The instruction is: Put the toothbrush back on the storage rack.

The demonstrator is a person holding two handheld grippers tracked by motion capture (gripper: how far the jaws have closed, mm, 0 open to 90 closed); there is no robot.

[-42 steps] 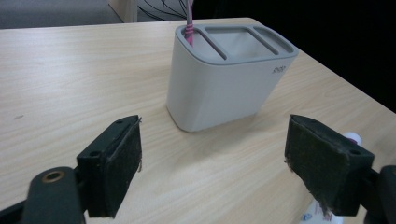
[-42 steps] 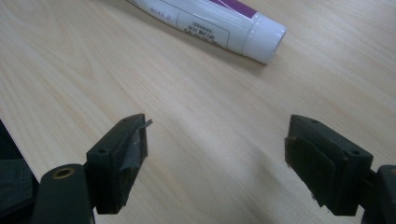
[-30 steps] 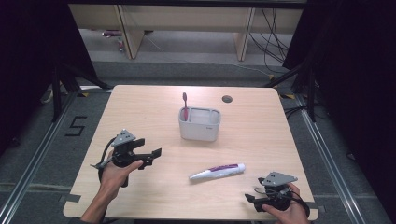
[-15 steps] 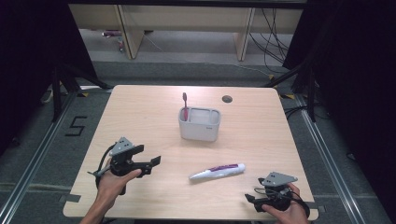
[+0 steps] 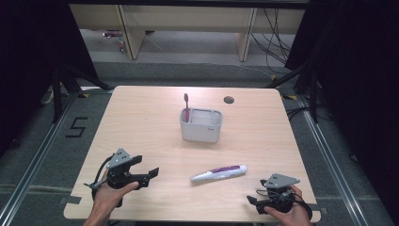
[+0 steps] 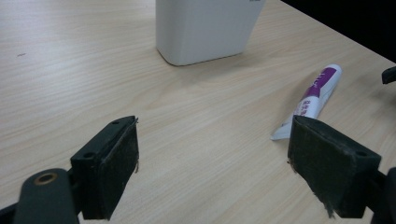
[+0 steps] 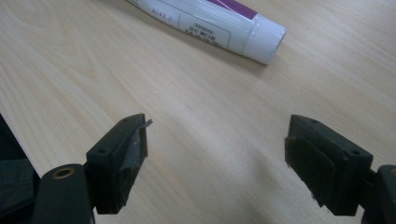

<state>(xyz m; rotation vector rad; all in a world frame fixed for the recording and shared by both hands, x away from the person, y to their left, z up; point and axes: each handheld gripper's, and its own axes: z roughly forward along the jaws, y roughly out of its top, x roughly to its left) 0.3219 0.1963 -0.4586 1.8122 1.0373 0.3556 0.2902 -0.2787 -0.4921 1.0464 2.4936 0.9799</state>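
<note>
The left gripper [image 5: 141, 173] sits over the table's [image 5: 141, 122] near-left part, at about 8 o'clock from the white toothbrush holder [image 5: 201, 125], with a hand [image 5: 109, 197] around its body. Its jaws are spread wide with nothing between them but bare wood; in the left gripper view the two black pads [image 6: 109, 163] stand far apart, touching nothing, and the toothpaste tube [image 6: 308, 100] lies beyond the right pad at roughly 1 o'clock, with the white holder [image 6: 205, 28] farther off at 12 o'clock.

The right gripper [image 5: 256, 203] rests at the near-right edge of the table, at about 5 o'clock from the holder, also held in a hand [image 5: 287, 214]. Its jaws are likewise wide apart and empty; in the right gripper view the pads [image 7: 126, 154] frame only tabletop, and the tube's white cap end [image 7: 266, 39] shows ahead at 12 o'clock, clear of both pads.

The white and purple toothpaste tube [image 5: 219, 173] lies flat on the wood between the two grippers, nearer the right one, at about 5 o'clock from the holder and apart from it. A red toothbrush [image 5: 186, 107] stands upright in the holder's left compartment
</note>
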